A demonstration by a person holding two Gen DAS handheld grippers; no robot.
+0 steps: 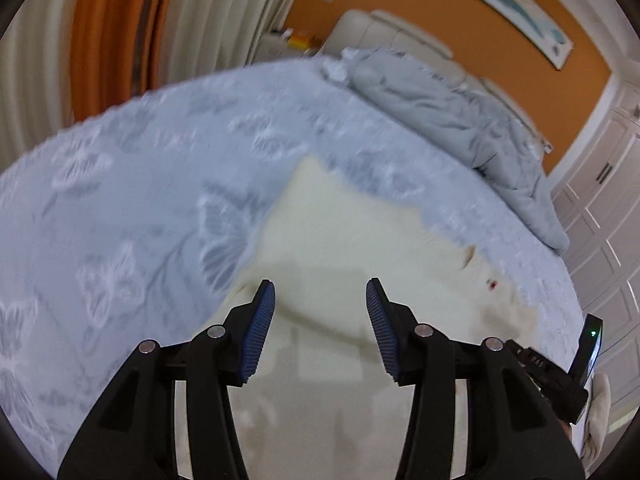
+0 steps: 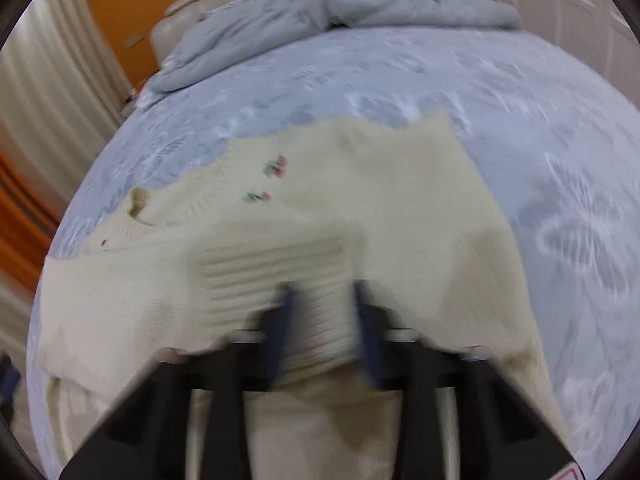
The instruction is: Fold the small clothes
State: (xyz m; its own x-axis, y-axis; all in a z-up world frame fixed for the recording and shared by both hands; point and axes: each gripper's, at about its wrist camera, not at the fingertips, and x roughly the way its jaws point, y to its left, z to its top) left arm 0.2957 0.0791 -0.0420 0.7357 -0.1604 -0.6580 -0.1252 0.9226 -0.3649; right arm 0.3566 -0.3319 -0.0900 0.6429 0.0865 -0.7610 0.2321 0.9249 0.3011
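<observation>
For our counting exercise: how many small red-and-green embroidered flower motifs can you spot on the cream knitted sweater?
2 clear in the right wrist view: upper motif and lower motif, both on the cream knitted sweater left of its middle. A faint reddish speck near the sleeve may be another; folds could hide more.

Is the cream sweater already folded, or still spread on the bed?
Partly folded: the cream sweater lies mostly flat on the bed, with its ribbed cuff doubled over the body.
</observation>
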